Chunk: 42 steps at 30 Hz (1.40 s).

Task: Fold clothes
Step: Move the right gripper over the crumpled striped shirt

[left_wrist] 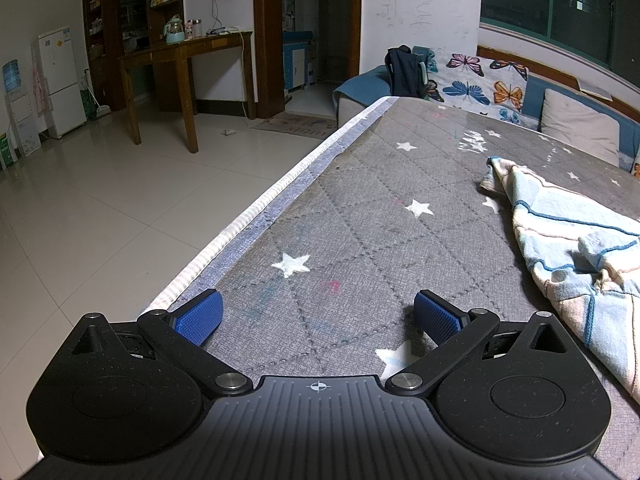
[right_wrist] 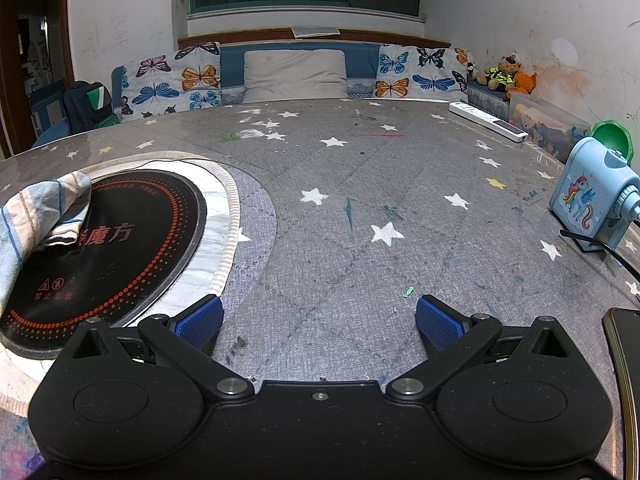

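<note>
A crumpled light-blue and peach striped garment [left_wrist: 572, 240] lies on the grey star-patterned table cover [left_wrist: 360, 216], to the right of my left gripper [left_wrist: 318, 314]. The left gripper is open and empty, low over the cover near the table's left edge. In the right wrist view the same garment [right_wrist: 36, 216] shows at the far left, partly draped over a black round hotplate [right_wrist: 120, 248]. My right gripper [right_wrist: 319, 318] is open and empty over bare cover, to the right of the hotplate and apart from the garment.
A blue unicorn pencil sharpener [right_wrist: 592, 196] with a cable, a white power strip [right_wrist: 488, 122] and a phone edge [right_wrist: 624, 360] sit on the table's right side. Butterfly cushions [right_wrist: 176, 80] and a sofa line the far edge. Tiled floor [left_wrist: 100, 200] drops off left.
</note>
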Available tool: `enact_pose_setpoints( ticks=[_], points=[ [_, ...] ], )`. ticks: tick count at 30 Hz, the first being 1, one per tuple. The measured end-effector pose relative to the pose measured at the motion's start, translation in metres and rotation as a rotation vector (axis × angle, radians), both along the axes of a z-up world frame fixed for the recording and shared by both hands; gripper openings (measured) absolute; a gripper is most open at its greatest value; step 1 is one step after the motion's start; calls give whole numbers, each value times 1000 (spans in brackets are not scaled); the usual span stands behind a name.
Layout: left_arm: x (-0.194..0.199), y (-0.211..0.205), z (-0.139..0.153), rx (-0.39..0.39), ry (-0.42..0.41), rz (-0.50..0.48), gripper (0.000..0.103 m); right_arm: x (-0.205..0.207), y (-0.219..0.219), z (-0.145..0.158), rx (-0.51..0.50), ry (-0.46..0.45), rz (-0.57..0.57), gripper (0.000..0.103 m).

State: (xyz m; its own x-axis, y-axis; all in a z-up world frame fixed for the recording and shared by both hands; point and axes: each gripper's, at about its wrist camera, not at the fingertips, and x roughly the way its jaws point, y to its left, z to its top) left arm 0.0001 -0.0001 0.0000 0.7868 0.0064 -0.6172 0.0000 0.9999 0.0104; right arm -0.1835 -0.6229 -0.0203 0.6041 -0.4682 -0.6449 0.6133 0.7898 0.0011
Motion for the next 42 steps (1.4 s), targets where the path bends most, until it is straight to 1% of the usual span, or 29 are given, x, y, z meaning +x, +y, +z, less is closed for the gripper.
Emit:
enact_pose_setpoints(
  ticks=[12,14,17,21,28,30,32,35,40,41,42],
  points=[
    [1,-2,0,-1,1,0,103,0,0,1,-4,5,0,103],
    [1,-2,0,-1,1,0,103,0,-1,1,6,3,-25,103],
    [1,-2,1,1,1,0,103,0,11,2,-4,2,-18,103],
    [1,-2,2,1,0,0,103,-1,27,7,4,-9,36,103],
    [4,-9,1,40,1,-18,103,0,69,32,12,-60,194,100],
    [-4,-8,5,31,12,-23,103,2,81,39,20,-71,237,99],
    [-5,-11,7,18,14,-27,103,5,95,44,22,-82,284,95],
    [-10,-12,10,23,16,-33,103,15,119,52,16,-86,365,88],
    [-21,-12,17,24,20,-59,103,35,164,63,-2,-75,506,74],
    [-23,-15,20,27,22,-63,103,39,172,64,-1,-77,529,68],
    [-25,-14,20,29,21,-65,103,43,180,65,0,-78,551,66]
  ],
)
